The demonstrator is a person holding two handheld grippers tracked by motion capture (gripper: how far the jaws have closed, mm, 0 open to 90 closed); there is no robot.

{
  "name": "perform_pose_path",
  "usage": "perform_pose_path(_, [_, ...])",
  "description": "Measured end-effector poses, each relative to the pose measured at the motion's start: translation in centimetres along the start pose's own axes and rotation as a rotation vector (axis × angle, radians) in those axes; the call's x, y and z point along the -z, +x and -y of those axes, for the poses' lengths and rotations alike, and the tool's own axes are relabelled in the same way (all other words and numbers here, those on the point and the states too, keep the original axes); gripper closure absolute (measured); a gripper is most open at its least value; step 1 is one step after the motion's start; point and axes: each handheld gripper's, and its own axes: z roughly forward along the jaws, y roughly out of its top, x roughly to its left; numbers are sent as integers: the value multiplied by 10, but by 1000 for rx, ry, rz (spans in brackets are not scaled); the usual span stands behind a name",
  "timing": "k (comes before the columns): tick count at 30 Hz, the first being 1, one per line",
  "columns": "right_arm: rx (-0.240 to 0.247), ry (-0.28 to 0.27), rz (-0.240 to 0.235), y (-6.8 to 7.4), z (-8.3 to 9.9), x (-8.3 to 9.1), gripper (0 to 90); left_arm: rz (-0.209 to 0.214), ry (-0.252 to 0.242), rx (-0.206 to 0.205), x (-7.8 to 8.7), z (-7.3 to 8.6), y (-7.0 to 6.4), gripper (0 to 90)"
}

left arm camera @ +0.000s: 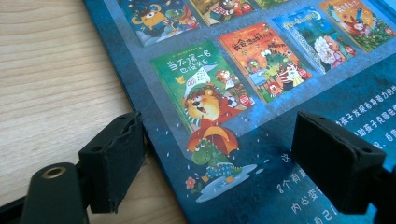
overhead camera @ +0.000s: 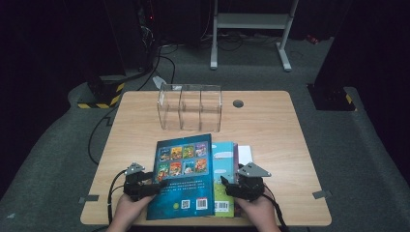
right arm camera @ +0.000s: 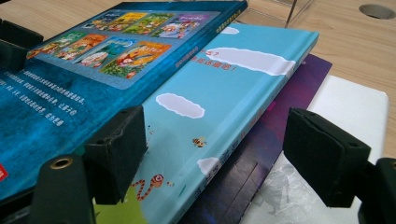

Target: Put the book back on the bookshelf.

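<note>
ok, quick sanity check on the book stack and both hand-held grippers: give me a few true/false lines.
1. The dark blue book lies on top of the stack. True.
2. The left hand-held gripper is shut on that book. False: its jaws stand open, one at the book's edge over the table, one over the cover.
3. The clear organizer holds a book. False: its compartments look empty.
4. The light blue book lies over a purple book. True.
5. The right hand-held gripper is open. True.

Light wooden table [overhead camera: 270, 125], clear three-slot acrylic organizer [overhead camera: 190, 107] at back, stacked books [overhead camera: 227, 164] near front
</note>
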Motion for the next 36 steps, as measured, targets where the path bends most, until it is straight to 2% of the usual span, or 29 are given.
perform_pose_path(13, [-3,-11,8,-3,-2,3,218,39,-5,-37,-3,-1,-12,182])
perform_pose_path(31, [-8,-23,4,0,-5,7,219,41,6,-41,-3,-1,-16,183])
perform_pose_path(36, [-5,-19,3,2,-4,6,219,34,4,-59,-4,-1,-19,183])
